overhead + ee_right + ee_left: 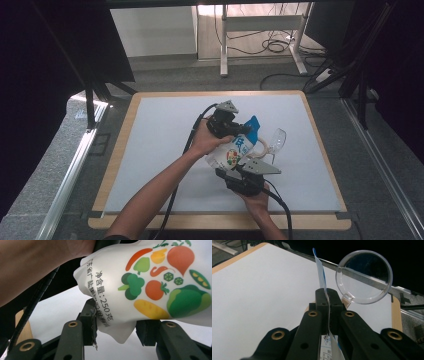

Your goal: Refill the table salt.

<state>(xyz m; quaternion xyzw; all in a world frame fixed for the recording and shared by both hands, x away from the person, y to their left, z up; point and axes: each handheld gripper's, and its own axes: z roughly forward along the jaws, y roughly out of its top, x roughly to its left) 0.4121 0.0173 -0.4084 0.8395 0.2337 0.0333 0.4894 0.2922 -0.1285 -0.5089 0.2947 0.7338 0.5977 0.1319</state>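
Observation:
A white pouch [234,152] printed with vegetables [155,287] and topped with a blue strip hangs tilted above the table, held between both grippers. My left gripper [239,129] is shut on the pouch's thin top edge [322,275], which runs up between the closed jaws [328,297]. My right gripper [239,170] comes from below, shut on the pouch's bottom corner [117,330]. Just right of the pouch is a clear plastic cup [277,139], its round rim [364,277] facing the left gripper view. Whether the cup rests on the table I cannot tell.
A white mat [160,150] covers the wood-edged table [116,155]. Beyond the far edge stand desk legs [224,45] with cables on the floor. Dark stands flank the table at left [90,95] and right [360,85].

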